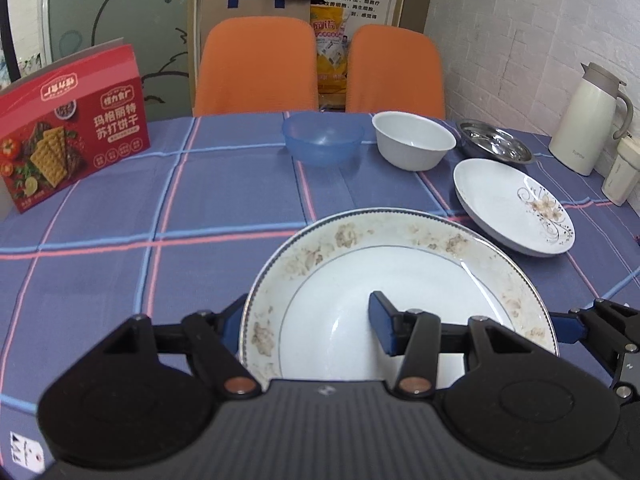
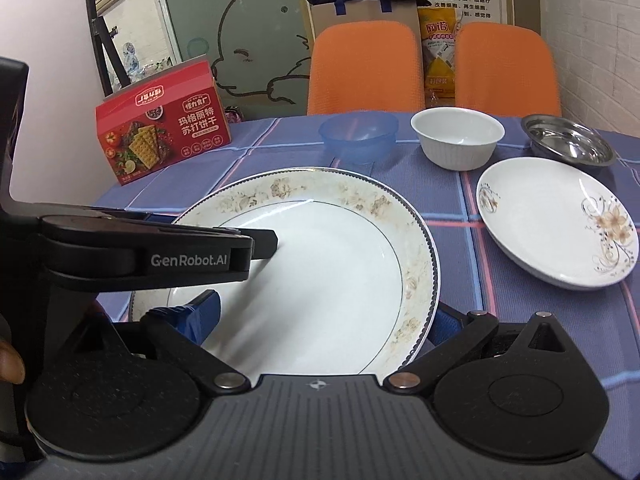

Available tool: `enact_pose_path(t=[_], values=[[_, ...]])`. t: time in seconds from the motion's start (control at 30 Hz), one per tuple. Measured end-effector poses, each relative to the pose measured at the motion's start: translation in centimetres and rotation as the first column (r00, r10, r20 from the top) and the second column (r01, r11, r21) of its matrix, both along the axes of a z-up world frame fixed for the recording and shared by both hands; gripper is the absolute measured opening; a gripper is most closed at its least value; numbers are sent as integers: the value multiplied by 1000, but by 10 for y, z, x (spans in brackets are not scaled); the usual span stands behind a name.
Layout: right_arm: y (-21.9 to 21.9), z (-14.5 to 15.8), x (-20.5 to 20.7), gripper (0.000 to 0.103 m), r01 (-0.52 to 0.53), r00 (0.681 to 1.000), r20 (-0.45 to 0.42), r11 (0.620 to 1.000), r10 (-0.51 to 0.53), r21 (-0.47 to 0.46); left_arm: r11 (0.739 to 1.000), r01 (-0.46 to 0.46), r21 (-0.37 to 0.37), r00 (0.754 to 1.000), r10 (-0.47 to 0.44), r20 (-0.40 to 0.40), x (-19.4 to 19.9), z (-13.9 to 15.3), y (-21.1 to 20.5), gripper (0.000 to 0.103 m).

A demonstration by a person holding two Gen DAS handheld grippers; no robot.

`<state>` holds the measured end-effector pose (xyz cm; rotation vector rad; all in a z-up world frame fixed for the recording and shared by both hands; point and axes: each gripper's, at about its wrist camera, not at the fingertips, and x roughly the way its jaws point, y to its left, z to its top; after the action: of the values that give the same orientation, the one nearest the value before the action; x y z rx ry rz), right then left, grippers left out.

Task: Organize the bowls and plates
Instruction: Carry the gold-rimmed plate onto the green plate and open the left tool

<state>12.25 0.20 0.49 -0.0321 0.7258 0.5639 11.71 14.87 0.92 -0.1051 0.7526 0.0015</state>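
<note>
Large gold-rimmed plate (image 2: 320, 264) near centre on checked tablecloth (image 1: 120, 240), nothing in it. Left gripper (image 1: 308, 328) clamped on plate's left rim: one pad under rim, other inside on plate face. Right gripper (image 2: 326, 320) clamped likewise on right rim. Flower plate (image 2: 556, 228) to the right, apart, w/ nothing on it. Far row, L to R: blue bowl (image 2: 360, 136), white bowl (image 2: 458, 136), steel bowl (image 2: 568, 140), all w/o contents. Red cracker box (image 1: 72, 128) far left; cream jug (image 1: 588, 116) far right.

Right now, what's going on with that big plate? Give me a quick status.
Left gripper and right gripper each straddle the big plate rim. Grip firmness unclear. Flower plate waits alongside.
</note>
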Motion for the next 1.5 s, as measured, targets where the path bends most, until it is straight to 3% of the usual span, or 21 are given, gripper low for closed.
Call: enact_pose_path(t=[0.33,0.43,0.7,0.83,1.13,1.3,1.5], values=[[-4,-18,-35,91,-15,999,-31,1000,15,-6,999,-16,-39,1000,15,-18,-28,-18,3,51],[-2,-20,-37,91,-23,1000,-3,1000,23,-17,999,-8,-54,1000,7,-19,-27,-22,3,53],[-2,-30,-38,89,-18,1000,13,994,19,-110,1000,3,23,997,-5,82,-38,-4,-3,65],[-5,-32,-39,89,-36,999,17,994,38,-104,999,-17,37,995,13,99,-42,2,1,67],[-51,-18,-29,89,115,993,0,992,-115,51,999,-51,9,994,49,102,-46,4,6,73],[-77,-23,-18,89,239,971,-11,970,-238,47,998,-60,1,993,59,98,-47,4,7,73],[-85,-28,-12,89,295,955,30,956,-294,-2,998,-64,-12,994,65,93,-45,4,9,73]])
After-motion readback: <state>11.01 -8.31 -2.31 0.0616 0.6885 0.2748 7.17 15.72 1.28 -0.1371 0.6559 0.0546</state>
